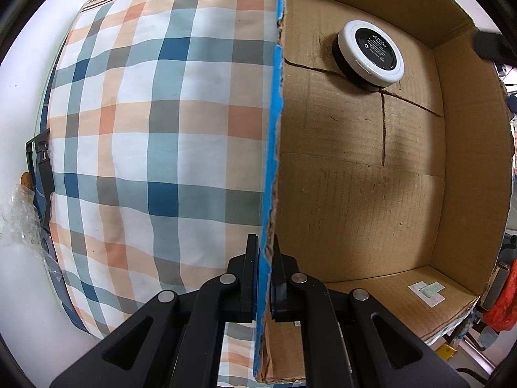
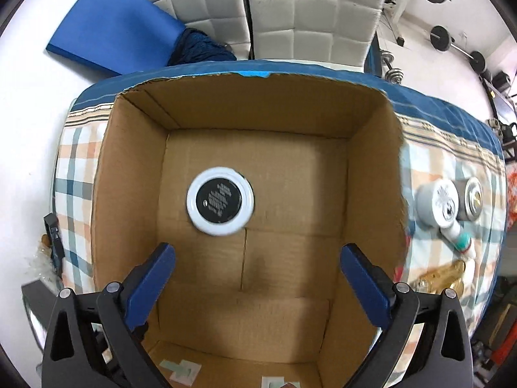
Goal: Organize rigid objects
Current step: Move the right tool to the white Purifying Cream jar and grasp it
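An open cardboard box [image 2: 258,106] stands on a checked cloth [image 1: 145,129]. On the box floor lies a round jar [image 2: 220,205] with a white rim and a black label, seen in the left wrist view as the jar [image 1: 371,53] near the far side. My left gripper [image 1: 265,258] is shut on the blue-taped top edge of the box wall [image 1: 274,129], one finger on each side of it. My right gripper [image 2: 257,250] hangs over the box, open wide, with nothing between its blue pads [image 2: 152,278]; the jar sits below and ahead of it.
On the cloth right of the box lie a white jar [image 2: 434,205], a metal-topped can [image 2: 471,199], a small tube [image 2: 458,236] and a golden bottle [image 2: 442,274]. White padded chairs [image 2: 290,16] and a blue mat [image 2: 110,22] stand beyond the far edge.
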Demonstrator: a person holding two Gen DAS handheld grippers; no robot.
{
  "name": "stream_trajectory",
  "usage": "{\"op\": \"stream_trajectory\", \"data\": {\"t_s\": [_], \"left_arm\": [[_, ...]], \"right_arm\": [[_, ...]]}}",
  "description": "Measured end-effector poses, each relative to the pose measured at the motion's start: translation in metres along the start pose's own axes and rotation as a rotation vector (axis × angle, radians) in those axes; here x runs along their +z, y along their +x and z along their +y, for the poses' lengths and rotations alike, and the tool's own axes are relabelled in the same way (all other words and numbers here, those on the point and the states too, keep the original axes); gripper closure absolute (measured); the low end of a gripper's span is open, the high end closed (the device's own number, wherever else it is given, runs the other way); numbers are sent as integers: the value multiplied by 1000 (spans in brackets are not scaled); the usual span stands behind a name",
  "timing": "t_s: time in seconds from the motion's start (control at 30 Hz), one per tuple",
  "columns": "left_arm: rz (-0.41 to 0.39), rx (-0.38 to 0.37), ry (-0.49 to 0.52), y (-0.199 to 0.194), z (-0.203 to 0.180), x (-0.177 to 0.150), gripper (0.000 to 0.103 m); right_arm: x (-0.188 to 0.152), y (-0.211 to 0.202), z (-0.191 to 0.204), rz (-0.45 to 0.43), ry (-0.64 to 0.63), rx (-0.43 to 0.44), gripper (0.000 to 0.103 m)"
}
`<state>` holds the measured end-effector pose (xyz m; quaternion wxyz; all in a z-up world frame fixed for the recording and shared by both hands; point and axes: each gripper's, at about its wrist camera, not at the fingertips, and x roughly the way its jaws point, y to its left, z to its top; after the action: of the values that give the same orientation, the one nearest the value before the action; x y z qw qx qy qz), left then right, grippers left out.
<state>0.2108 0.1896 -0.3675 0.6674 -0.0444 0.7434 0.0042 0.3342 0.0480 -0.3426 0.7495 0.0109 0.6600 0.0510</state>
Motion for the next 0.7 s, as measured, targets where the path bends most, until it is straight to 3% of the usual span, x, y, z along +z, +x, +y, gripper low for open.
{"op": "stream_trajectory", "data": {"t_s": [0.47,0.7], "left_arm": [[-6,5,5,-6,-4,1,100],[-15,8,7,-12,-6,0,100]], "right_arm": [[-53,-54,-16,-85,28,-23,0],[-67,-75,-17,-108,28,6,0]]}}
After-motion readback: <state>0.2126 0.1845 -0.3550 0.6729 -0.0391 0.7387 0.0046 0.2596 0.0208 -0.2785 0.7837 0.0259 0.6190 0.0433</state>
